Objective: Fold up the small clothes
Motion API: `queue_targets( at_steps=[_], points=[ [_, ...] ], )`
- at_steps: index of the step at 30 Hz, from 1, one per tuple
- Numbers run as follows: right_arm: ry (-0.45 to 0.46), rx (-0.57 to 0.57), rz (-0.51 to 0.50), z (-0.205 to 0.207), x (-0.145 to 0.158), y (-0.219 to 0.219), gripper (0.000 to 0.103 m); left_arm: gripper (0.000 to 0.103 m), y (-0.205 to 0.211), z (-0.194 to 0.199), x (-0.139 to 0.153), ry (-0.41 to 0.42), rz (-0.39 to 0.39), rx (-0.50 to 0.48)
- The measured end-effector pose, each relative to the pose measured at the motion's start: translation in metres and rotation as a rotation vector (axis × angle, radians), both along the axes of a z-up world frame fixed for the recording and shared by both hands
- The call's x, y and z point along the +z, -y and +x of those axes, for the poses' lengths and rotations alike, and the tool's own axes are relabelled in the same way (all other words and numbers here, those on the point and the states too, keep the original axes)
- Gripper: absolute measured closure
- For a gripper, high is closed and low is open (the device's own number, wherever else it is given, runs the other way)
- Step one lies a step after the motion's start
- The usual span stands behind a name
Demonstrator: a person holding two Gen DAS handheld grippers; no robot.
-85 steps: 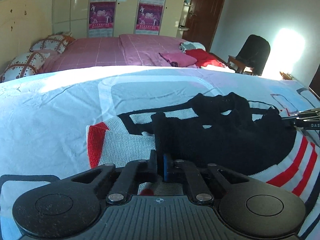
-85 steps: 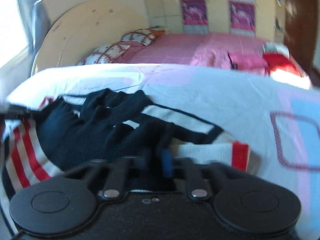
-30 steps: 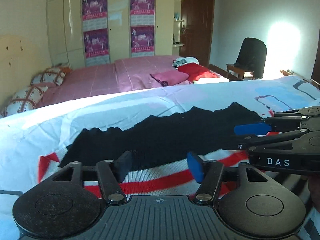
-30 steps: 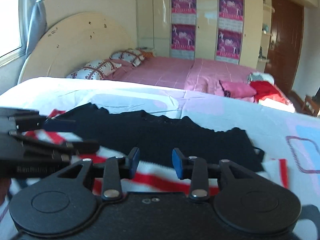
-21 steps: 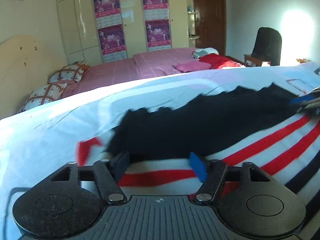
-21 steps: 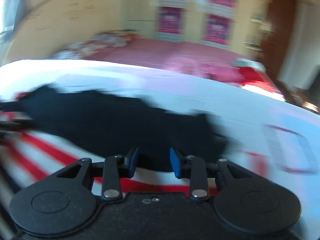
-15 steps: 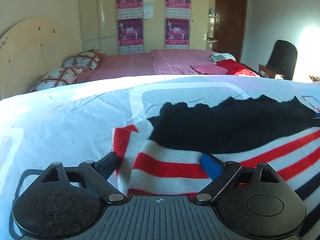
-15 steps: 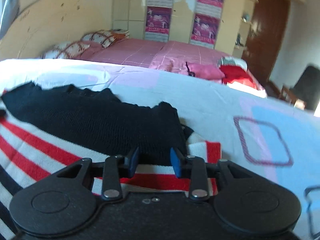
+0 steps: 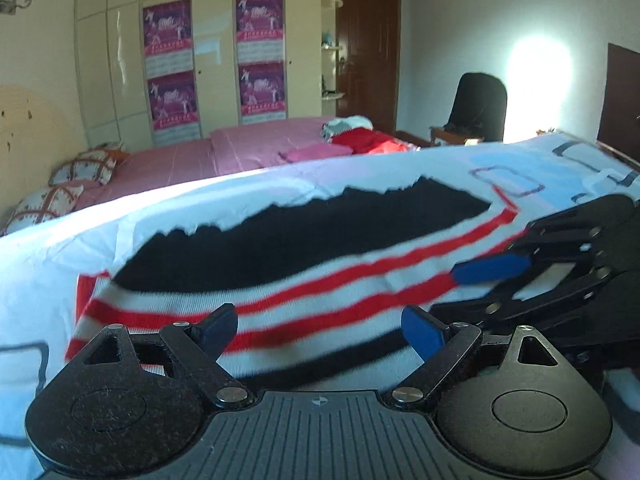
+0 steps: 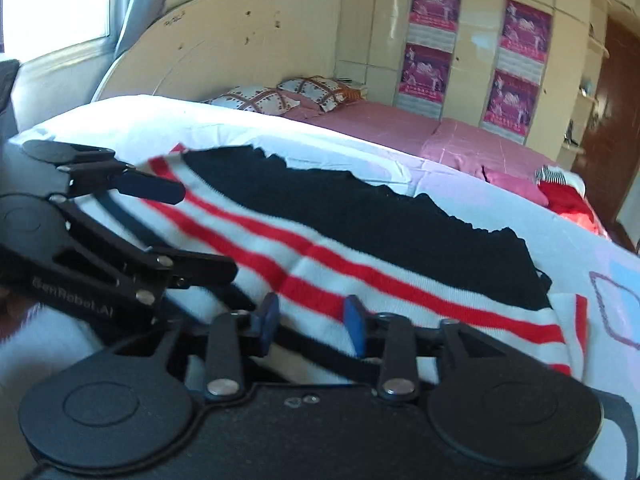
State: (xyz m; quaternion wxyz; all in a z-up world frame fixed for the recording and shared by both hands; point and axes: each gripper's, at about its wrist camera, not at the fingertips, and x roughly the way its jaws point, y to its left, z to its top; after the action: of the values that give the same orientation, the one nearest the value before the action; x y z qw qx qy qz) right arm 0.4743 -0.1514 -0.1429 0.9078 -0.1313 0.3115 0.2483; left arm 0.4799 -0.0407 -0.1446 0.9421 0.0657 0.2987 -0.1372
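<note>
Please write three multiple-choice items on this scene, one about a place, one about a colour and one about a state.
1. Where does the striped sweater lie?
A. on the white bedspread
B. on the black chair
C. on the pink bed

2. What colour is the sweater's far band?
A. pink
B. black
C. yellow

3. How do the jaws of the left gripper stand?
A. clamped on a sleeve
B. shut, with nothing between them
C. wide apart, gripping nothing

Answers:
1 A: the bedspread shows around the sweater, while the chair and the pink bed stand behind it.
2 B: a wide black band lies beyond the red and white stripes.
3 C: in the left wrist view the two blue pads stand far apart above the stripes and press on nothing.
</note>
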Motion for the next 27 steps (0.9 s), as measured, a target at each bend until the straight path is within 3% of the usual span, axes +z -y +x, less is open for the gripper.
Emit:
queue_targets(
  at_steps=[3, 5, 7, 9, 11, 13, 15, 21, 24, 27],
  points=[
    [0.015, 0.017, -0.046, -0.013, 0.002, 0.005, 0.064, 0.014, -0.01, -0.014, -0.005, -0.008, 0.027, 0.002],
    [-0.009, 0.0, -0.023, -0.017, 0.002, 0.016, 0.061, 0.014, -0.025, -0.022, -0.008, -0.025, 0.001, 0.017],
    [-0.019, -0.014, -0.013, -0.021, 0.0, 0.027, 0.051, 0.014, -0.041, -0.027, -0.013, -0.038, 0.004, 0.027],
    [-0.013, -0.035, -0.018, -0.026, -0.003, 0.043, 0.03, 0.014, -0.06, -0.035, -0.016, -0.044, -0.021, 0.036],
    [-0.026, -0.082, -0.029, -0.026, -0.008, 0.064, 0.032, 0.014, -0.076, -0.045, -0.016, -0.034, -0.024, 0.042],
    [-0.078, -0.116, 0.039, -0.029, -0.01, 0.094, 0.044, 0.014, -0.086, -0.052, -0.016, -0.023, -0.008, 0.04],
    [-0.07, -0.135, 0.048, -0.036, -0.01, 0.113, 0.059, 0.014, -0.09, -0.055, -0.016, -0.012, 0.023, 0.051],
    [-0.043, -0.171, 0.064, -0.044, 0.004, 0.112, 0.055, 0.014, -0.087, -0.055, -0.004, -0.001, 0.032, 0.081],
    [0.001, -0.134, 0.128, -0.058, 0.015, 0.1, 0.044, 0.014, -0.073, -0.063, 0.014, 0.052, -0.003, 0.062],
    [0.003, -0.063, 0.133, -0.062, 0.015, 0.07, 0.044, 0.014, -0.046, -0.062, 0.016, 0.061, -0.01, 0.008]
  ],
)
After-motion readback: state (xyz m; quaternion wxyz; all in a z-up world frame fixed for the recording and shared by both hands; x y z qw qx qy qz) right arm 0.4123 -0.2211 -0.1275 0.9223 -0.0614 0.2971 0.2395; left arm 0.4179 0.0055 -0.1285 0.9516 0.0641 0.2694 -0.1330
